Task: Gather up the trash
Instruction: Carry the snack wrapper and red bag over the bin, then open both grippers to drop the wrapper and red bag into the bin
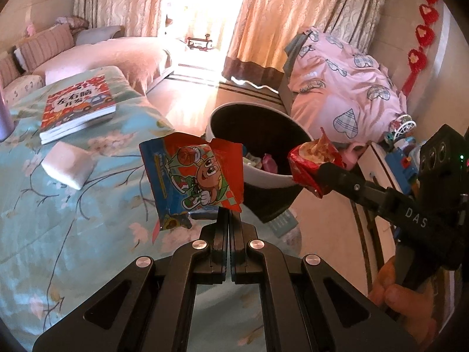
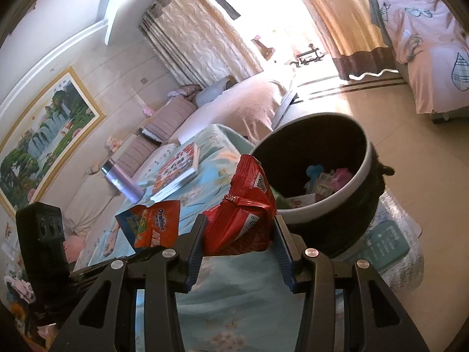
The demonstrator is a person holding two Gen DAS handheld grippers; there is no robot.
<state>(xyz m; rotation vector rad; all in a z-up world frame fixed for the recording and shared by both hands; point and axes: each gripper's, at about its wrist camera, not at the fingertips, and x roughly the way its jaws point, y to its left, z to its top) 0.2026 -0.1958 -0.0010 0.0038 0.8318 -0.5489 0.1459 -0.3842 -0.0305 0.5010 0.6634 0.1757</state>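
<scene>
My left gripper (image 1: 229, 215) is shut on the bottom edge of a blue and orange cartoon snack wrapper (image 1: 195, 180), which stands up above the floral cloth; the same wrapper (image 2: 152, 226) shows at the left of the right wrist view. My right gripper (image 2: 239, 234) is shut on a crumpled red snack bag (image 2: 243, 214), pressed between both pads. That red bag (image 1: 313, 164) also appears in the left wrist view, held beside the rim of the trash bin (image 1: 281, 180). The bin (image 2: 351, 187) is white outside, dark inside, and holds several scraps.
A table under a light blue floral cloth (image 1: 73, 205) carries a stack of children's books (image 1: 77, 107), a white tissue pack (image 1: 67, 165) and a purple bottle (image 2: 121, 182). A sofa (image 1: 117, 52) lies behind, a pink heart-print cover (image 1: 346, 94) to the right.
</scene>
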